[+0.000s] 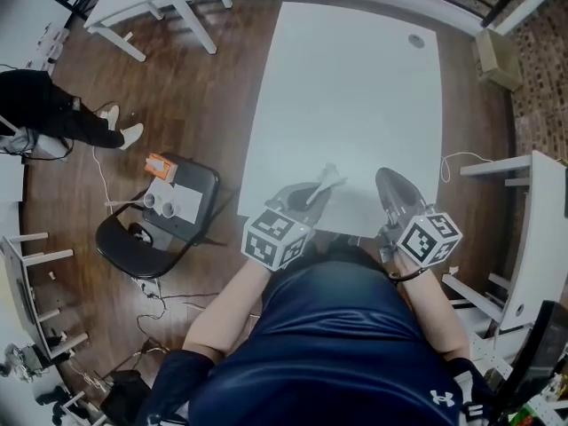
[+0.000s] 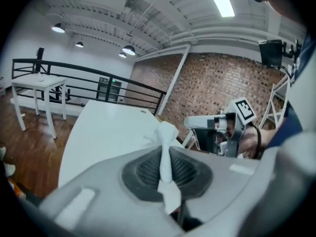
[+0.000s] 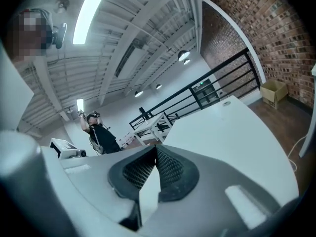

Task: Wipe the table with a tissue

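The white table [image 1: 355, 87] stretches away in front of me. My left gripper [image 1: 319, 191] hovers at its near edge, tilted up, and is shut on a white tissue [image 1: 328, 179]. In the left gripper view the tissue [image 2: 166, 132] runs as a twisted strip between the dark pads, with a crumpled tuft sticking out past the tips of the left gripper [image 2: 165, 152]. My right gripper [image 1: 385, 177] is beside it at the near edge, jaws together with nothing held. In its own view the right gripper [image 3: 155, 153] points up over the table [image 3: 232, 132].
A black chair [image 1: 133, 242] carrying small items stands on the wood floor to the left. A person in black [image 1: 49, 114] is farther left. A white rack [image 1: 532, 229] flanks the right side, and a cardboard box [image 1: 497, 56] lies beyond the far right corner.
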`<state>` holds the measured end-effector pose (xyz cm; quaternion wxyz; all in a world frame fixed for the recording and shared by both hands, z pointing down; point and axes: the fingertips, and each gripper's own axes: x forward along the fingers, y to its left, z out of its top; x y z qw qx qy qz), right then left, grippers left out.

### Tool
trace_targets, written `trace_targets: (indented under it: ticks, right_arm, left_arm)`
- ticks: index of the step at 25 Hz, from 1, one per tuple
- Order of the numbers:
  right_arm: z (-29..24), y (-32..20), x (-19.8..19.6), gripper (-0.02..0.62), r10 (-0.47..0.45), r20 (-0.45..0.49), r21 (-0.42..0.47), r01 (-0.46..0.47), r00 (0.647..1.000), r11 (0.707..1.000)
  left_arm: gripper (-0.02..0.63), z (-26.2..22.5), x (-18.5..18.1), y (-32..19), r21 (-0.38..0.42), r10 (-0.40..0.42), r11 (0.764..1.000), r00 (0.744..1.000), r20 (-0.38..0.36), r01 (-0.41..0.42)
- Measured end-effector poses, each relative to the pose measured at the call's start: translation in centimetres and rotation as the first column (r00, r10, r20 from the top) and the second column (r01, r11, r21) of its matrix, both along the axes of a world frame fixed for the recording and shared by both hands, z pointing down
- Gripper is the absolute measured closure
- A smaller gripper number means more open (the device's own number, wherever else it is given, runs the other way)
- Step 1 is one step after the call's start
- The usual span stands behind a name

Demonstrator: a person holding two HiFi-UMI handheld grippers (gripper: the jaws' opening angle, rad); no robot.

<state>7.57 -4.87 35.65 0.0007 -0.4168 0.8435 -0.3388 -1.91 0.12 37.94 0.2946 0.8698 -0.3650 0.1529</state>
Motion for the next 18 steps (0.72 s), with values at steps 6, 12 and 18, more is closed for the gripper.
trace_targets:
  ticks: [6, 12, 18]
  right_arm:
    - [-2.8, -1.5, 0.3, 0.584, 0.018, -0.037, 0.107, -0.014, 0.999, 0.994]
    - [-2.9, -1.8, 0.2, 0.584, 0.016, -0.043, 0.125, -0.011, 0.999, 0.992]
    - [-2.5, -3.0, 0.1, 0.584, 0.021, -0.041, 0.112, -0.017, 0.999, 0.994]
  left_arm:
    - [0.598, -3.1, 0.5, -1.5, 0.111, -0.032, 0.993, 0.999, -0.017, 0.034]
    - [0.598, -2.9, 0.4, -2.0, 0.12, -0.035, 0.992, 0.999, -0.019, 0.037]
    - [0.598, -2.9, -0.2, -3.0, 0.114, -0.047, 0.992, 0.999, -0.018, 0.049]
